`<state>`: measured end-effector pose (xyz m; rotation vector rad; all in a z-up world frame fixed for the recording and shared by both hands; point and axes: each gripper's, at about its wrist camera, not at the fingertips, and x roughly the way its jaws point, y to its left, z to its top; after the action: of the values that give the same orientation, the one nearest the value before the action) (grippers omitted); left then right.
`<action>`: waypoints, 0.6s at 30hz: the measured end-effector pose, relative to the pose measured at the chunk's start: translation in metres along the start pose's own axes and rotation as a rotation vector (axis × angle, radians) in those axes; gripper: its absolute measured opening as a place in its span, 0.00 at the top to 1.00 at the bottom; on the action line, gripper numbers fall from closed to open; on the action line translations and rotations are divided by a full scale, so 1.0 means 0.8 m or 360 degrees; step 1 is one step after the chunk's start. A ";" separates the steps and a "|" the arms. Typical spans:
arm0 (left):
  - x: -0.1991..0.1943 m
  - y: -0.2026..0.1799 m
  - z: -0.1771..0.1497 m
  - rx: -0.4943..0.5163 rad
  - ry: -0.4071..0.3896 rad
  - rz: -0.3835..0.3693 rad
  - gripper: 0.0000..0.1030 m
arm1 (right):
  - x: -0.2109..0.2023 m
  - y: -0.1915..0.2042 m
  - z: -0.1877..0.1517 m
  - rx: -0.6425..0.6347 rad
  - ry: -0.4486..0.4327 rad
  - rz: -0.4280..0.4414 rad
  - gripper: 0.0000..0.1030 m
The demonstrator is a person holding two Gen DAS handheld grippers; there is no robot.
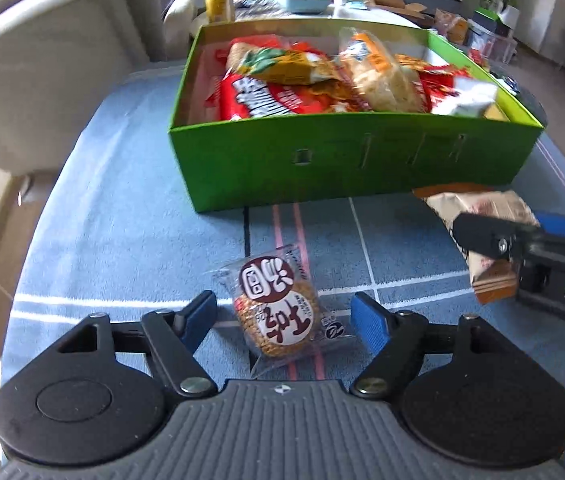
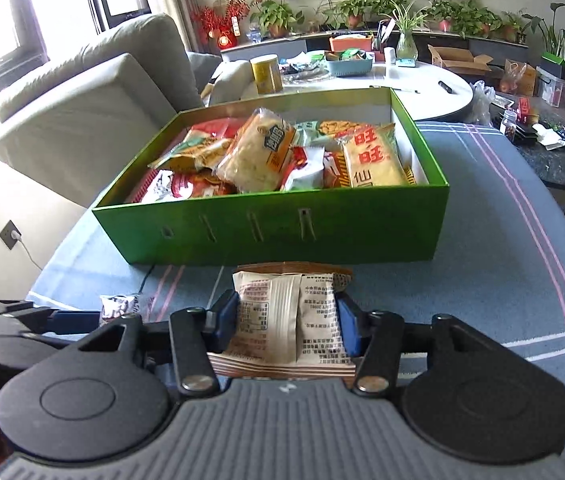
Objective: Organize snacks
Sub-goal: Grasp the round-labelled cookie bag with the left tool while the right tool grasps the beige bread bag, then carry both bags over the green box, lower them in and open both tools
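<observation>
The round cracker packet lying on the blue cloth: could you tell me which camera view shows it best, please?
The left wrist view. There the round cracker packet lies whole and unobstructed on the blue cloth, between the open fingers of the left gripper. The right wrist view shows only a sliver of it at the left, mostly hidden behind that gripper.

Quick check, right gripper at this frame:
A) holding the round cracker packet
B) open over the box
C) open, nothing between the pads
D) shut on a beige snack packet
D: in the right wrist view both blue pads press the sides of the beige packet in the right gripper, short of the green box; the cracker packet lies between the left gripper's open pads.
</observation>
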<state>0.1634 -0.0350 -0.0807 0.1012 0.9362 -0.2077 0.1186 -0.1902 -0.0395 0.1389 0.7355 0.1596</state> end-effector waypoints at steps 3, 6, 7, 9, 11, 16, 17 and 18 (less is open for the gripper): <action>-0.007 -0.003 -0.004 0.0079 -0.0039 -0.0063 0.65 | -0.002 -0.002 0.000 0.0018 -0.0006 0.0021 0.22; -0.014 -0.004 -0.007 0.0091 -0.0037 -0.0112 0.67 | -0.001 -0.005 0.000 0.0041 0.0004 0.0043 0.22; -0.018 -0.004 -0.008 0.0099 -0.0047 -0.0129 0.67 | -0.002 -0.005 -0.001 0.0045 0.0005 0.0049 0.22; -0.025 -0.006 -0.011 0.0109 -0.0081 -0.0145 0.67 | -0.004 -0.005 -0.001 0.0044 0.0001 0.0055 0.22; -0.034 -0.009 -0.012 0.0124 -0.0121 -0.0150 0.67 | -0.005 -0.004 -0.001 0.0043 -0.0004 0.0058 0.22; -0.048 -0.013 -0.007 0.0135 -0.0183 -0.0173 0.67 | -0.009 -0.003 -0.001 0.0050 -0.0019 0.0071 0.22; -0.049 -0.012 -0.005 0.0132 -0.0193 -0.0177 0.67 | -0.010 -0.004 -0.001 0.0053 -0.0022 0.0076 0.22; -0.050 -0.013 -0.003 0.0132 -0.0205 -0.0179 0.67 | -0.011 -0.004 0.000 0.0054 -0.0025 0.0079 0.22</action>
<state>0.1360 -0.0390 -0.0499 0.1103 0.8058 -0.3534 0.1122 -0.1948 -0.0342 0.1910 0.7195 0.1932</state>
